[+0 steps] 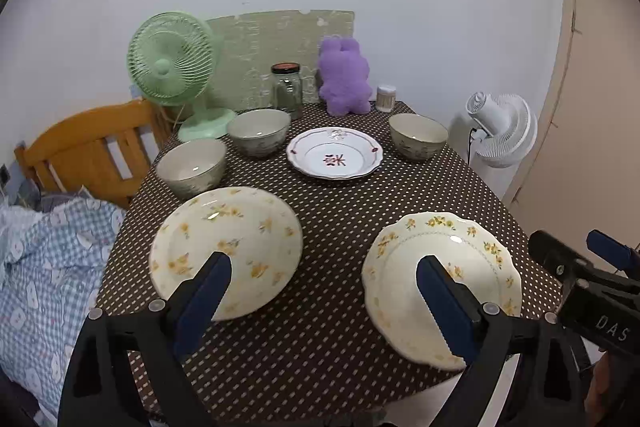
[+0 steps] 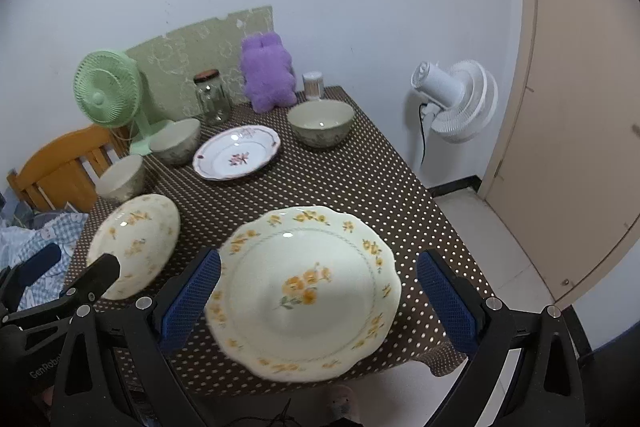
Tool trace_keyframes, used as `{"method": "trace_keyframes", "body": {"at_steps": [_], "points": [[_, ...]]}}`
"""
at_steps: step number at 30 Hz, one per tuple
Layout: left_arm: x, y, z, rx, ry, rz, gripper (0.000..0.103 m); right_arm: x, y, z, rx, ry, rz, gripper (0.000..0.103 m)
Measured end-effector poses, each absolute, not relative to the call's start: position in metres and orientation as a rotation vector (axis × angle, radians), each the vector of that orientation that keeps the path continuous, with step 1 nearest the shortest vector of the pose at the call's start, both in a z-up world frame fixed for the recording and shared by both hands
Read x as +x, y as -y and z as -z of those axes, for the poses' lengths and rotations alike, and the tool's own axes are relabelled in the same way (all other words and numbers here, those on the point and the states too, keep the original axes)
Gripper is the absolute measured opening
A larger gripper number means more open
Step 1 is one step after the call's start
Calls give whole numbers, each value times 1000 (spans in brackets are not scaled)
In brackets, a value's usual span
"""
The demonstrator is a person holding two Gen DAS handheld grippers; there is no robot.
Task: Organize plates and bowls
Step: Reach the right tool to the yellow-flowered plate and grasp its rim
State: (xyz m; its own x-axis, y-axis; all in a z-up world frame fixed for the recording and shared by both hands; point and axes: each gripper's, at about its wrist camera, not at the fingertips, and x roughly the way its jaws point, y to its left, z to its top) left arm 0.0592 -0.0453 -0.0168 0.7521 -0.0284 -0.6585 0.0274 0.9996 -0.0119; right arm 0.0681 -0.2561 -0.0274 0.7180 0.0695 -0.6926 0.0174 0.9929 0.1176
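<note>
Both your grippers hover over the near edge of the counter (image 1: 328, 367), jaws spread wide, nothing between the pads.

Left gripper (image 1: 324, 281): its left finger sits in front of the round yellow-flower plate (image 1: 240, 227), its right finger in front of the scalloped yellow-flower plate (image 2: 308, 291). The gap between them shows only dotted tablecloth. No contact with either plate that I can see.

Right gripper (image 2: 318, 285): the scalloped plate fills the space between its fingers in that view, but the pads stand clear of its rim on both sides. Not gripped. The plate lies flat at the near right of the counter.

Plates: the two yellow-flower ones side by side at the front, apart from each other. A third, the white plate with red trim (image 1: 334, 157), lies further back, centre.

Bowls: three, all upright and separate. Left front bowl (image 1: 192, 165) is just behind the round plate; the left rear bowl (image 1: 259, 131) is close beside it, left of the white plate; the right bowl (image 1: 418, 135) is on the white plate's other side.

Back row along the wall: green fan (image 1: 172, 67), glass jar (image 1: 287, 89), purple plush toy (image 1: 344, 79), small white container (image 1: 386, 98).
</note>
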Motion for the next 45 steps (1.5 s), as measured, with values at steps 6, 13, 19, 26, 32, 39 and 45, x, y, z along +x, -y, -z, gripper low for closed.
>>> {"method": "trace_keyframes", "body": {"at_steps": [6,13,19,26,32,39,45], "points": [[87,71,46,-24,-785,25,88,103,279,54,98,-830,-50,97],[108,94,78,-54,-861,-3,87,133,292,87,79,-895,-77,92],[118,101,108,-86,-947,-50,83,147,295,124,48,-990,-88,89],[119,105,133,-106,-1015,-90,79,159,301,153,38,-1075,-95,88],[129,107,141,-117,-1031,-112,69,169,301,167,30,-1113,-115,79],[144,110,145,-129,-1052,-110,57,178,299,169,72,-1122,-179,60],[152,113,145,-129,-1066,-122,56,183,294,169,74,-1147,-185,59]]}}
